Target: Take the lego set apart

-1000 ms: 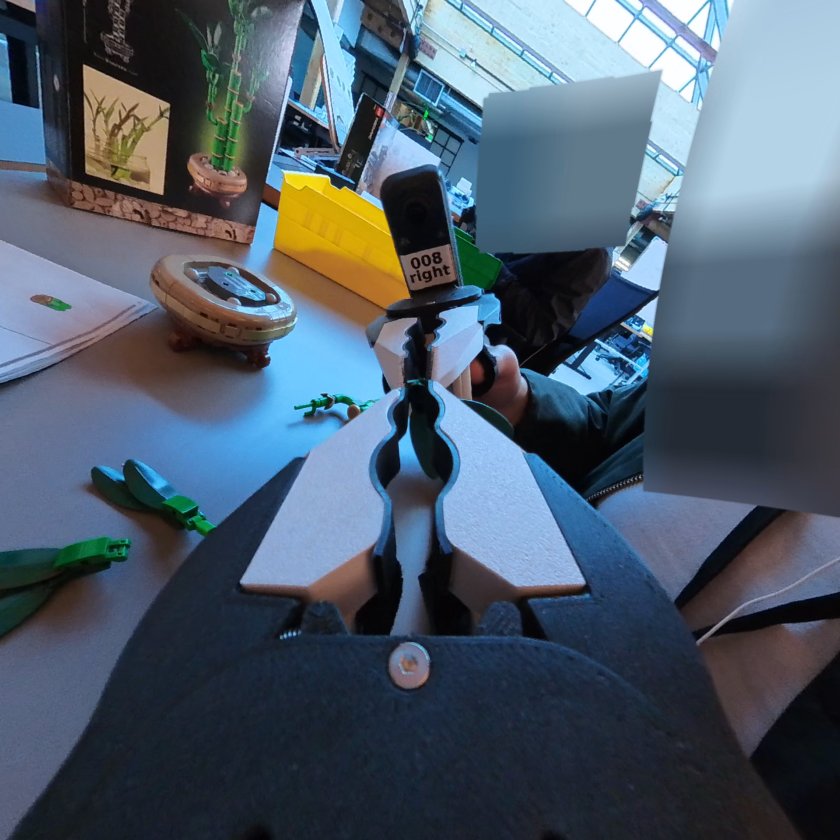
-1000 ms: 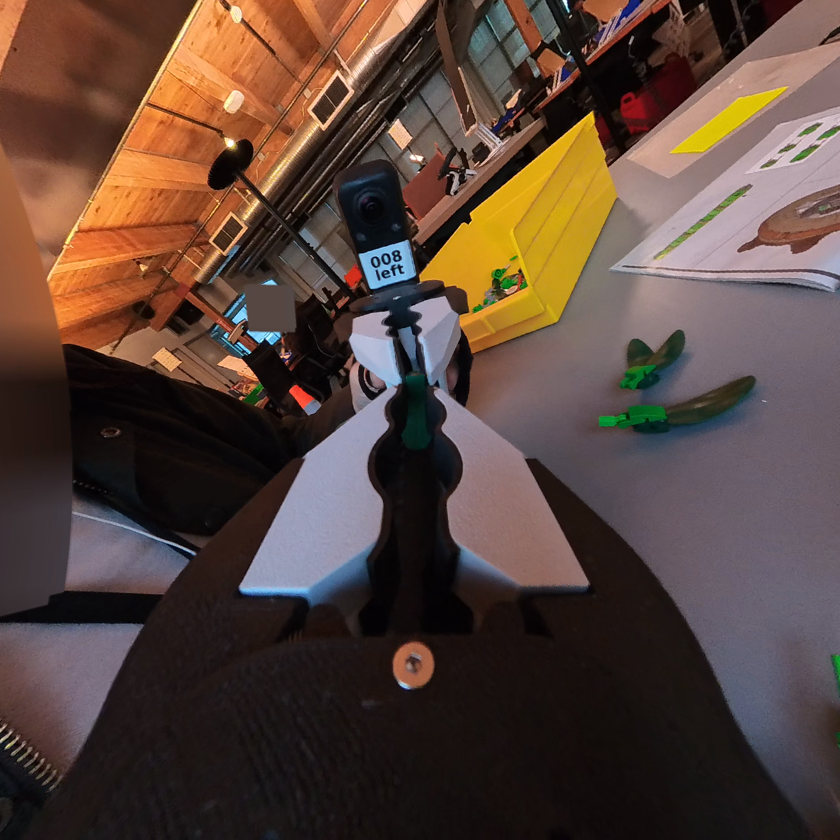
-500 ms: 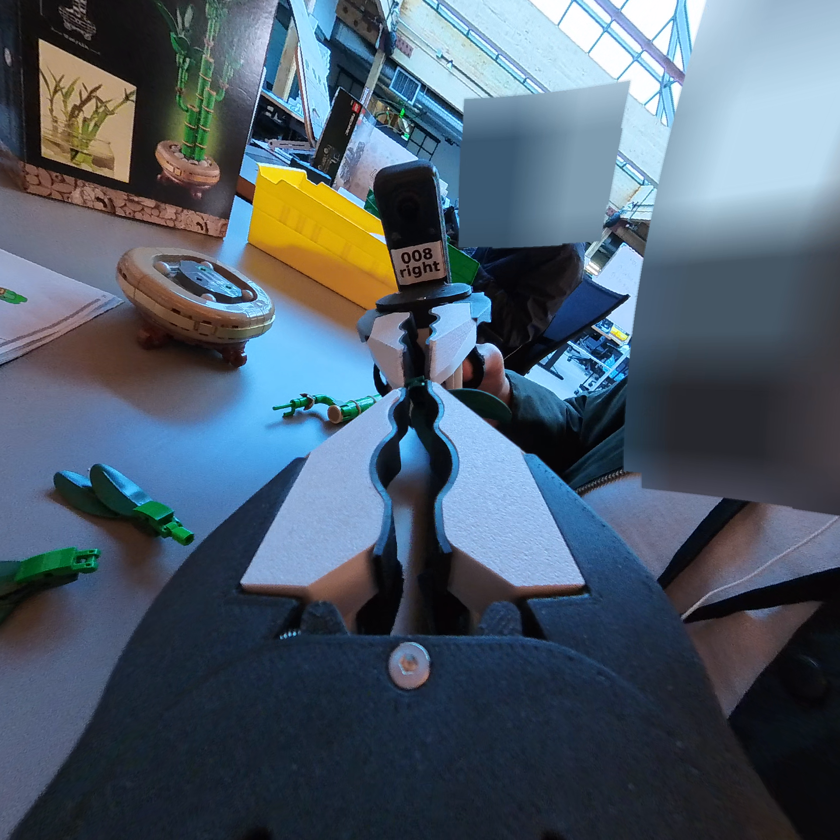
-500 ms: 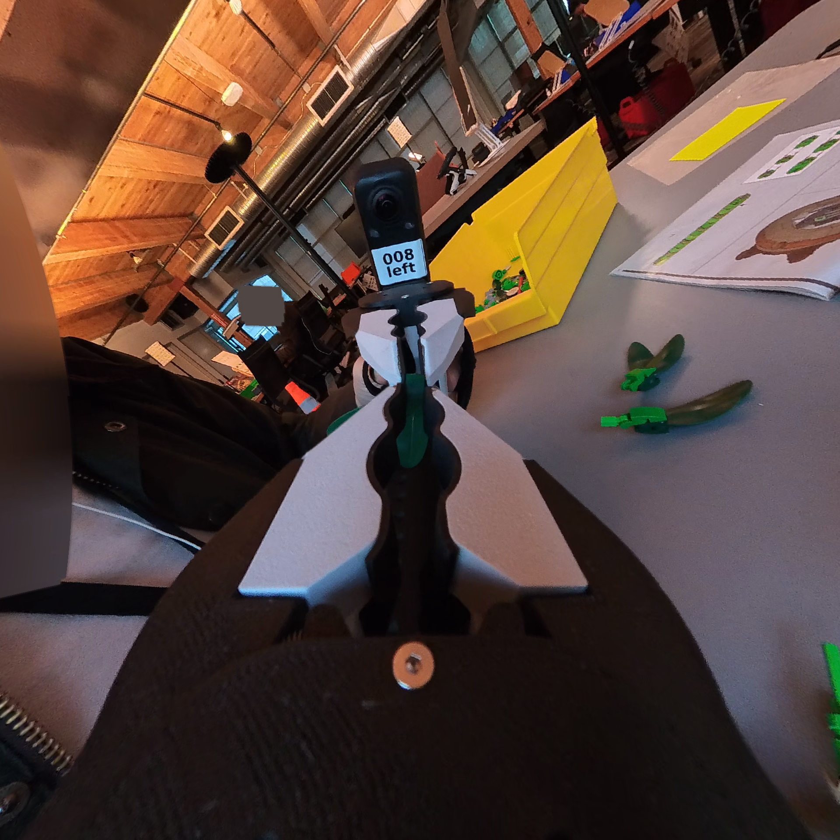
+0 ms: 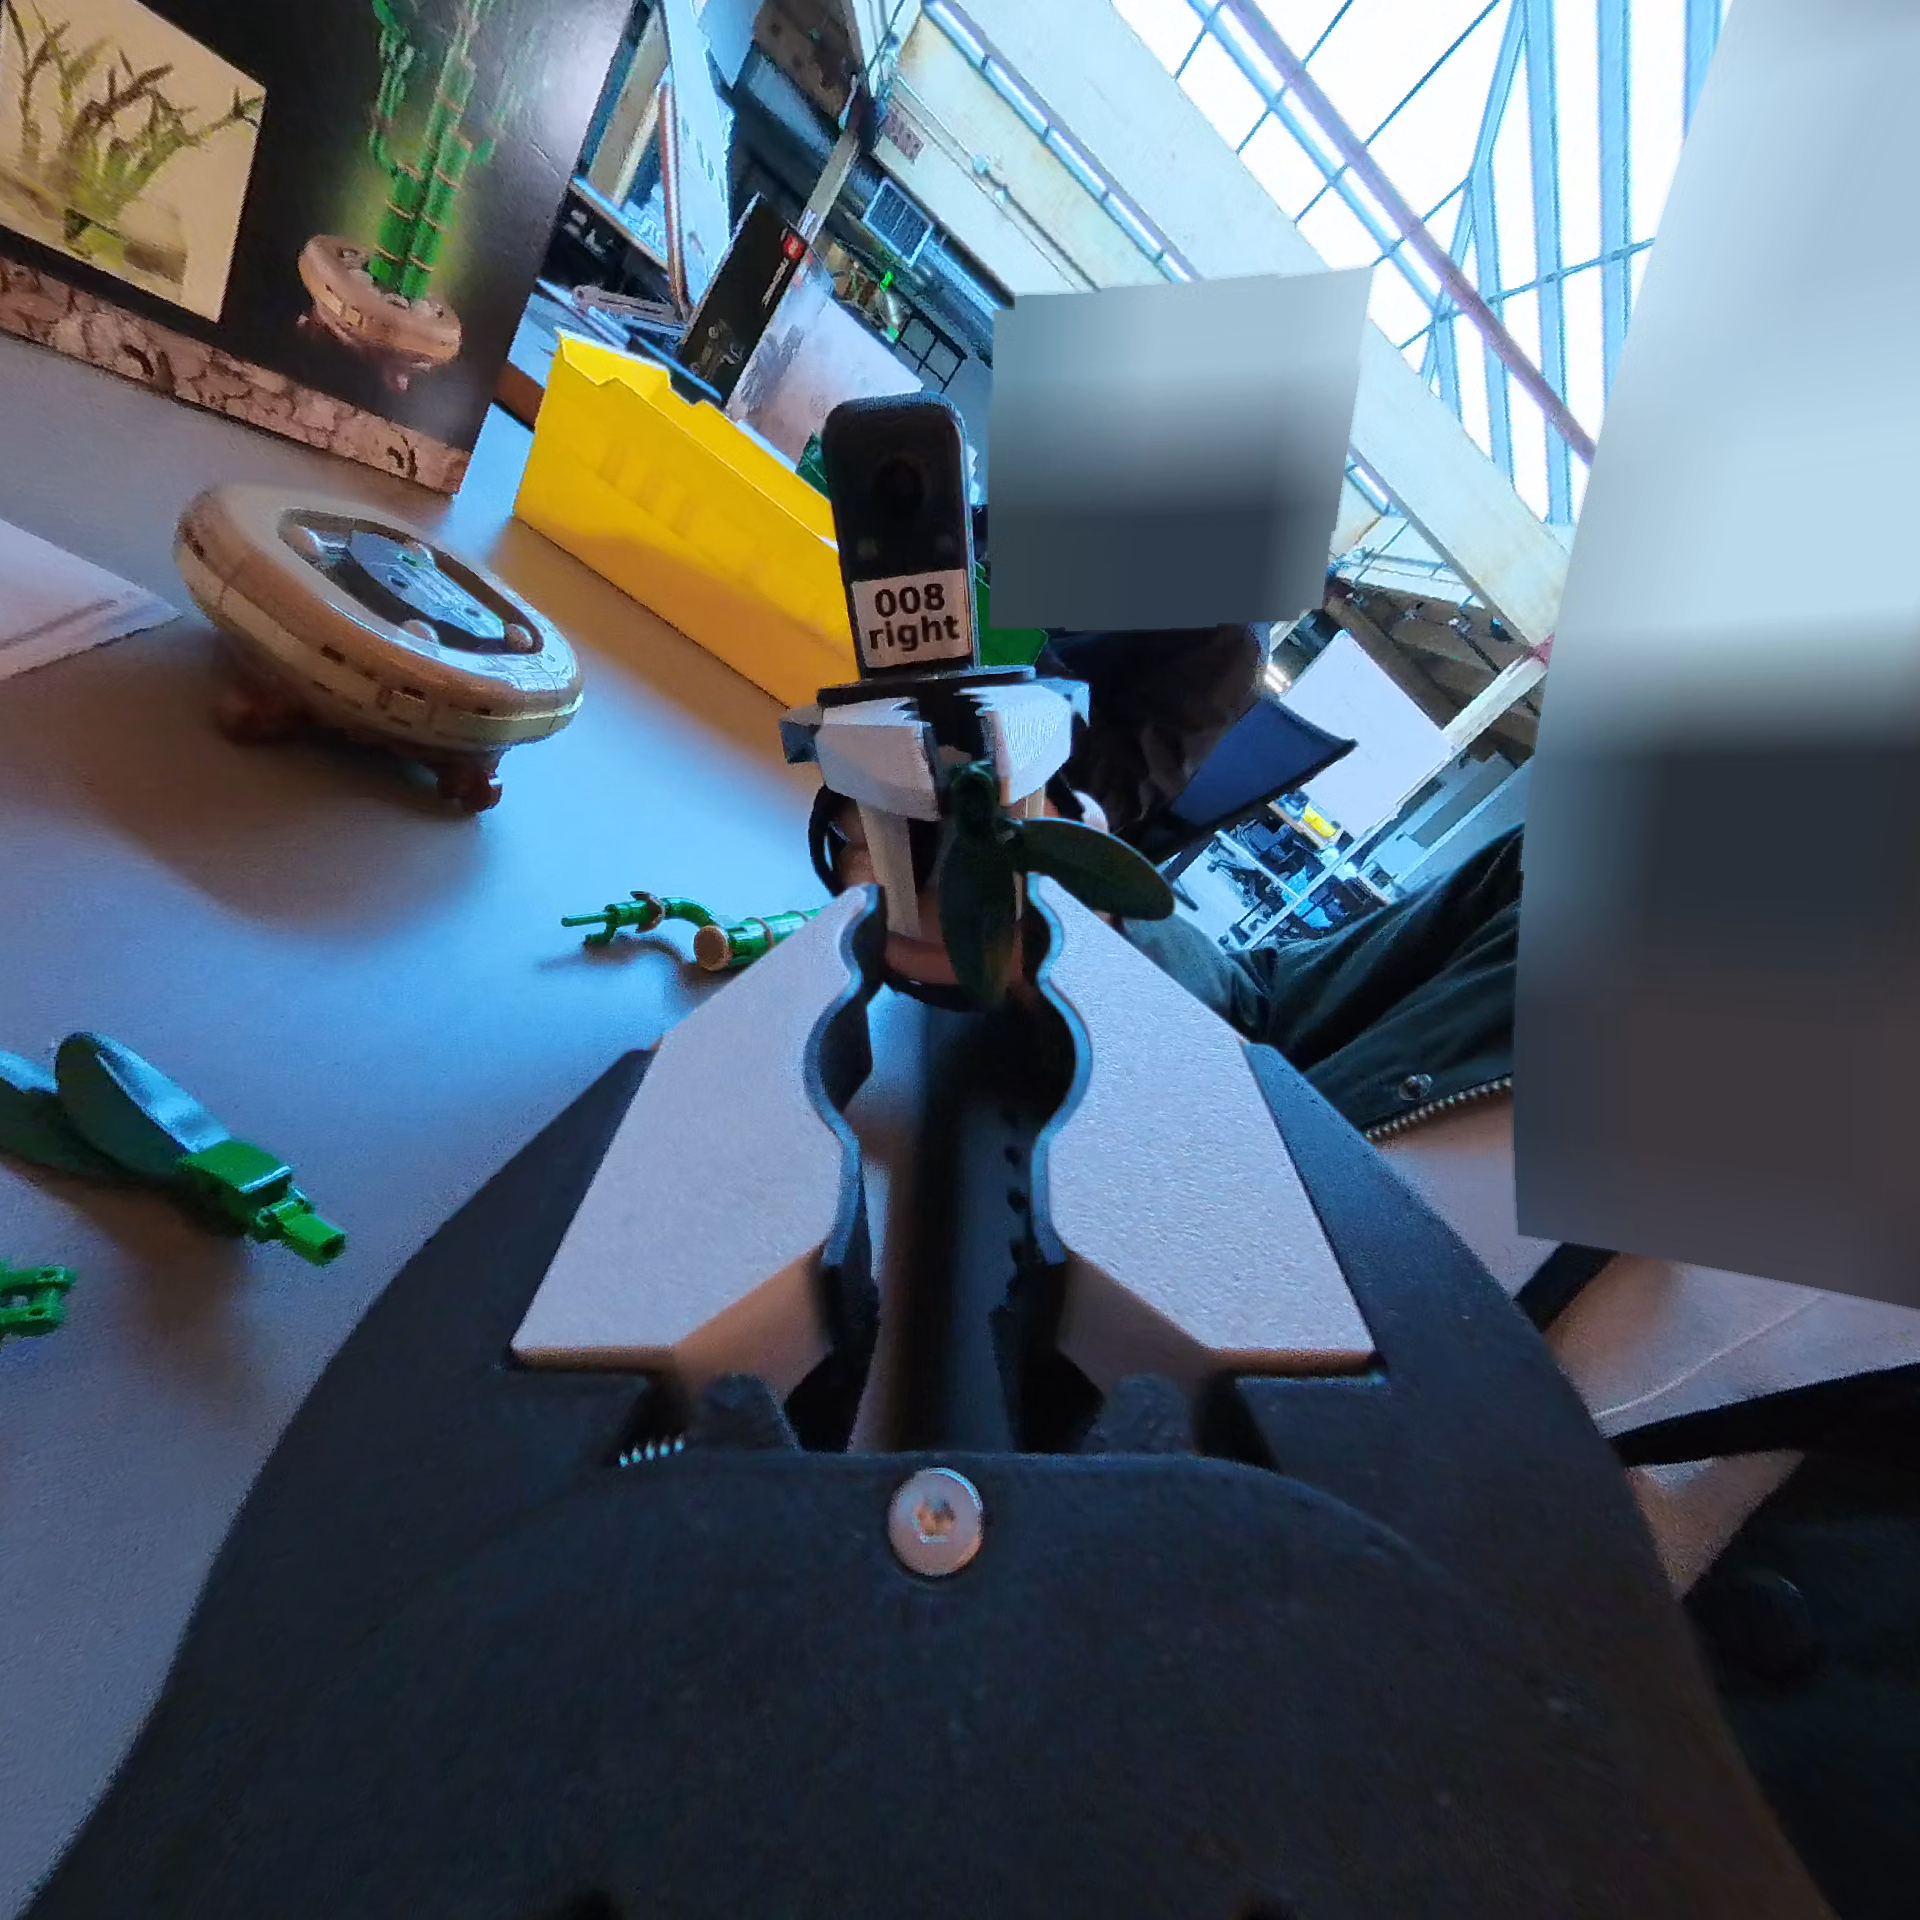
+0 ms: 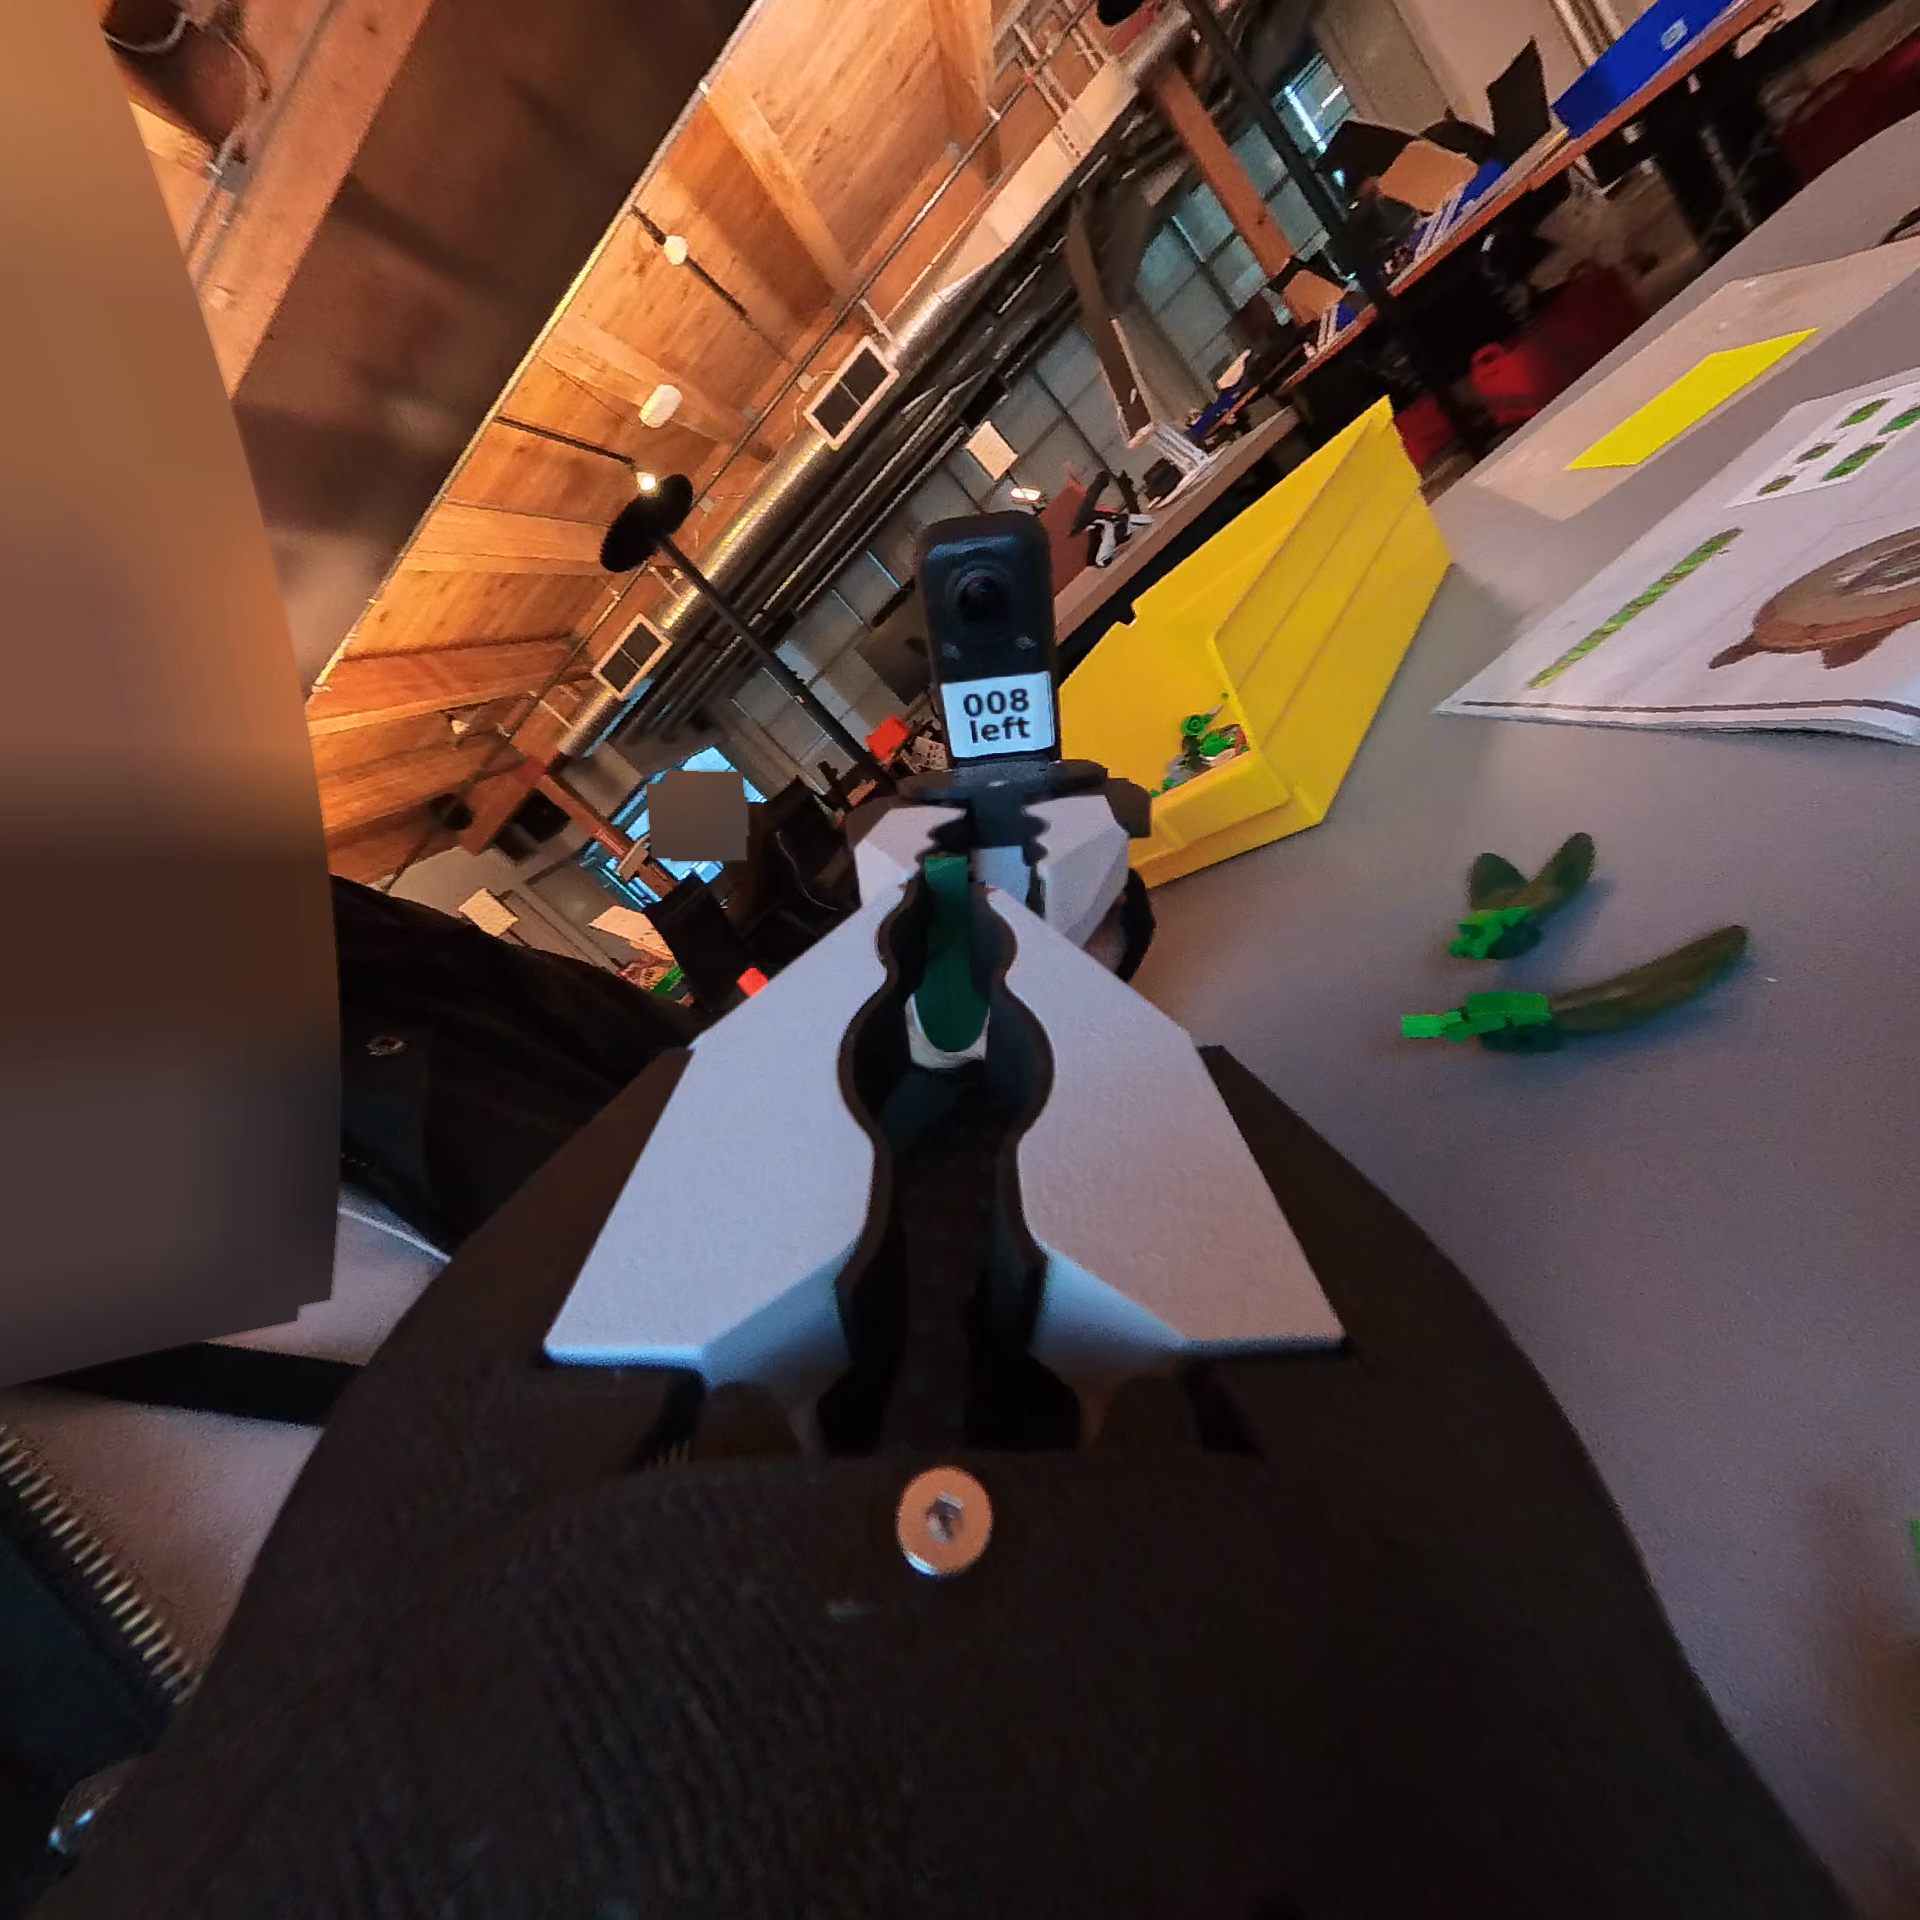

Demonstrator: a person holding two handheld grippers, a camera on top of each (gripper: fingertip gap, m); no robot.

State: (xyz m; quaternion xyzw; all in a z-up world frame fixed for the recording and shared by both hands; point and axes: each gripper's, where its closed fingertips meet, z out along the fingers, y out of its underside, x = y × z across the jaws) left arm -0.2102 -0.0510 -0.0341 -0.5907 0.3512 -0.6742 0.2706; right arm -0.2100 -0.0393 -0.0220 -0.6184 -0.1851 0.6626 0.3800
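Held up off the grey table [image 5: 343, 966], near its edge, over a person's lap: right gripper [image 6: 945, 883] clamped on a dark green leaf piece [image 6: 948, 977], with a second leaf fanning out sideways. Directly opposite, tip to tip: left gripper [image 5: 956, 914], jaws spread apart, gripping nothing, the leaf piece hanging in the gap between its tips.

Around on the table:
- One round tan pot base [image 5: 374, 623], on small brown feet, well left of the grippers.
- One yellow bin [image 5: 675, 520] behind it, with small green parts inside.
- One set box [image 5: 260, 208] standing at the far left.
- One bamboo stalk piece [image 5: 686, 920], lying just beside the left fingertip.
- Two loose leaf clusters [image 6: 1522, 899] [image 6: 1579, 1003], near each other.
- One instruction booklet [image 6: 1766, 623], flat beyond them.

Bare table between the stalk piece and the leaf clusters. Lap and dark jacket close under the grippers.
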